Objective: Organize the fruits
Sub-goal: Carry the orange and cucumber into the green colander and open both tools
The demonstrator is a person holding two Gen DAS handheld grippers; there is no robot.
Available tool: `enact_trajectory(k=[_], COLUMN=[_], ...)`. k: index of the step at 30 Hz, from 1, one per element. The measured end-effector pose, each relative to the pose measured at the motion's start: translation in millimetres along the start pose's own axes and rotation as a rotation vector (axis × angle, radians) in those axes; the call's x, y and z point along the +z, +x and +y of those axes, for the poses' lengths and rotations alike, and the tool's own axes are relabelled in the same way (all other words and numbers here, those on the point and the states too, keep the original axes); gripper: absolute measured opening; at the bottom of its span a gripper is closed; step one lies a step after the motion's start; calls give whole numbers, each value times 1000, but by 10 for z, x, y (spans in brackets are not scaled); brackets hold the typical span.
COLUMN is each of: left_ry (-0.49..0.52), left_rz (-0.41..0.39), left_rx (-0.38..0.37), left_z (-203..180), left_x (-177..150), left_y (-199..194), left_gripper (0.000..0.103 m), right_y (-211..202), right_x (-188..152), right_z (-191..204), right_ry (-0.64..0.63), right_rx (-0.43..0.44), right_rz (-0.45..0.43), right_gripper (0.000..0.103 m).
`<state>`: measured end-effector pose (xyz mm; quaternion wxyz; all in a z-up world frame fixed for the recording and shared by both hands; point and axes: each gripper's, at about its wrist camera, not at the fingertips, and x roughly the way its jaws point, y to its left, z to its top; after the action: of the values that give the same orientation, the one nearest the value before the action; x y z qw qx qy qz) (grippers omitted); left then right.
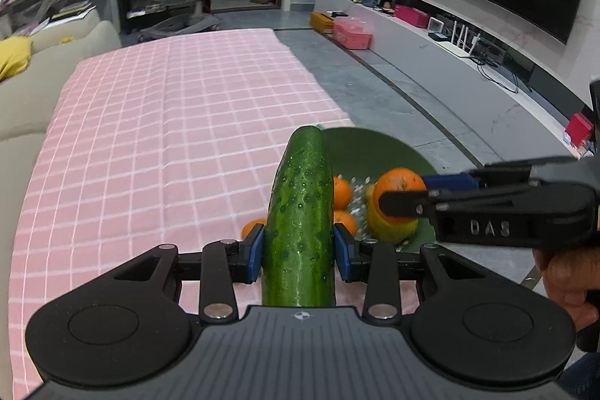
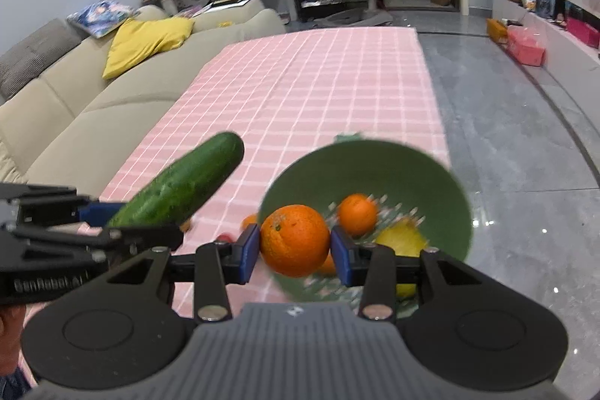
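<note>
Item one: green bowl (image 2: 375, 171), a round, deep colander-type vessel with pale slots in its floor, standing at the near right corner of the pink checked tablecloth (image 2: 318, 92), just ahead of and below the right gripper (image 2: 294, 242). Contents visible: one small orange (image 2: 357, 214) on the slotted floor, a yellow-green fruit (image 2: 403, 238) against the right wall, and in the left wrist view two further small oranges (image 1: 343, 208) beside the cucumber's edge; the bowl's contents are blurred, so a full count cannot be given. Item two: large orange (image 2: 294, 240), clamped between the right gripper's blue pads (image 2: 249, 252), jaws closed partway to the fruit's width, held clear above the bowl's near rim. Item three: cucumber (image 1: 300, 223), dark green and wet-looking, gripped near its lower half by the left gripper (image 1: 299, 250), blue pads (image 1: 255, 252) pressing both flanks, its tip pointing away from the tool over the tablecloth, left of the bowl. Item four: a small orange (image 1: 252, 227) lying on the cloth just left of the left gripper's pad. Lettering: raised characters "DAS" (image 1: 489, 227) on the flank of the right gripper as seen from the left; raised text (image 2: 50, 284) on the left gripper's flank, reading roughly "GenRoboLAI", its last letters unclear. A hand (image 1: 566, 283) grips the right tool's handle.
</note>
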<state>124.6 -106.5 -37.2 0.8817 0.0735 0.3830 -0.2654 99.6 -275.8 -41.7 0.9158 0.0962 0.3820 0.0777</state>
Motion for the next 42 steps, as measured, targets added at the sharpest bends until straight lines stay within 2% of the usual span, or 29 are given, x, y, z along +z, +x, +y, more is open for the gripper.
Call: enact_trajectory(k=[10,17,25,31,42], left_ry=[34,44,34,80,100], left_rz=[7,34,71,102,112], left_rx=[-12,-1,8,33,32], left_z=[-204,-244,-283,-342,-376], left_x=[281,306,239,203,201], left_y=[449,735,1013,1175,1235], left_gripper=[43,43,43,43,43], right_y=[179,443,810,1034,1306], right_x=[315,470,518,499,418], right_z=[-434,-641,-716,-798,-763], right_ry=[43,69,73,75,39], right_rx=[-40,-37,-47,-65,-82], right_rz=[23,64,121,159,209], right_gripper=[38,38,38,38,39])
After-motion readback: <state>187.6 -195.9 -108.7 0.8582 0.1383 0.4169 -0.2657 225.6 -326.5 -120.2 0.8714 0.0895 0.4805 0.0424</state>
